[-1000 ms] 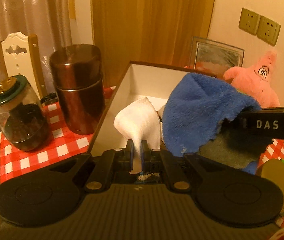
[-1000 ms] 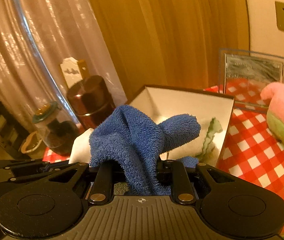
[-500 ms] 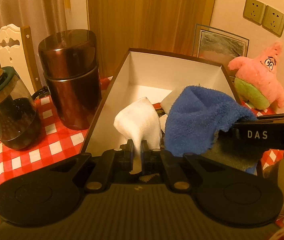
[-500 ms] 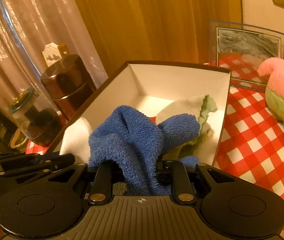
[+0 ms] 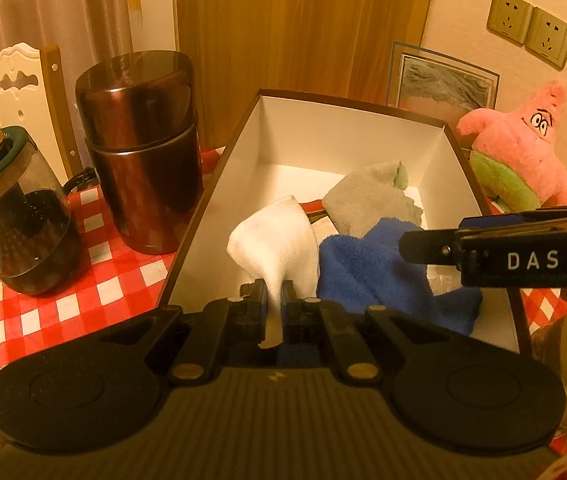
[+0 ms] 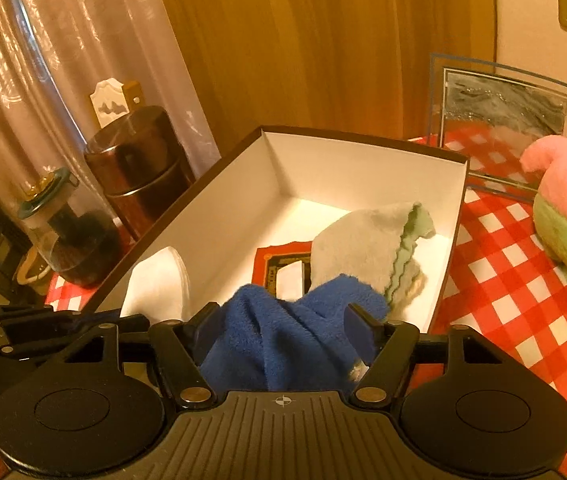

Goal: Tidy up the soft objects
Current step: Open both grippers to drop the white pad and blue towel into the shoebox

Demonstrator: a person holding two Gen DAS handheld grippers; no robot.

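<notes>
An open white box (image 5: 347, 136) with dark rim stands on the red checked tablecloth; it also shows in the right wrist view (image 6: 363, 168). My left gripper (image 5: 273, 300) is shut on a white cloth (image 5: 275, 248) over the box's near left end. My right gripper (image 6: 283, 328) is open; the blue towel (image 6: 283, 336) lies loose between its spread fingers, resting in the box's near end. The blue towel (image 5: 367, 268) lies beside the white cloth. A grey-green cloth (image 6: 367, 248) and a red card (image 6: 279, 260) lie inside the box.
A brown metal canister (image 5: 139, 140) and a glass jar (image 5: 19, 216) with a green lid stand left of the box. A pink Patrick plush (image 5: 519, 152) sits on the right. A framed picture (image 6: 503, 120) leans on the wall behind.
Both grippers moved down toward the box. The right gripper opened and the blue towel dropped lower into the box. The left gripper stays shut on the white cloth.
</notes>
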